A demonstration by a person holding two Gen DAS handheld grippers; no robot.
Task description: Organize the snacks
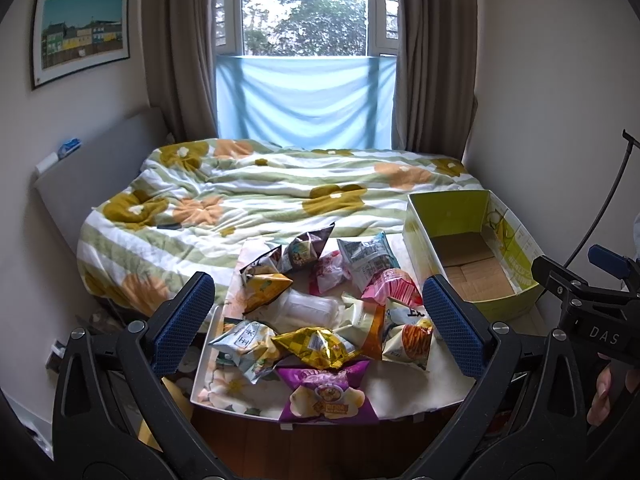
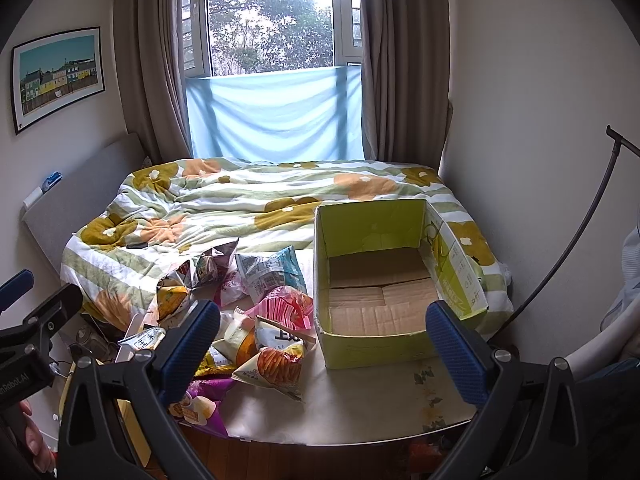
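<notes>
Left wrist: both hand-held grippers level, wide apart, empty; snacks (image 1: 316, 312) below, prob. untouched.

A loose pile of crinkled snack bags (image 1: 320, 312) lies on the table, a purple bag (image 1: 328, 394) at its near edge, a gold one (image 1: 316, 344) just behind. Beside the pile, to the right, an open green cardboard box (image 2: 372, 344) stands upright and empty.

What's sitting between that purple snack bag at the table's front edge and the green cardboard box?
In the right wrist view, an orange-and-white chip bag lies between the purple snack bag and the green cardboard box; beyond it, bare tabletop up to the box.
</notes>
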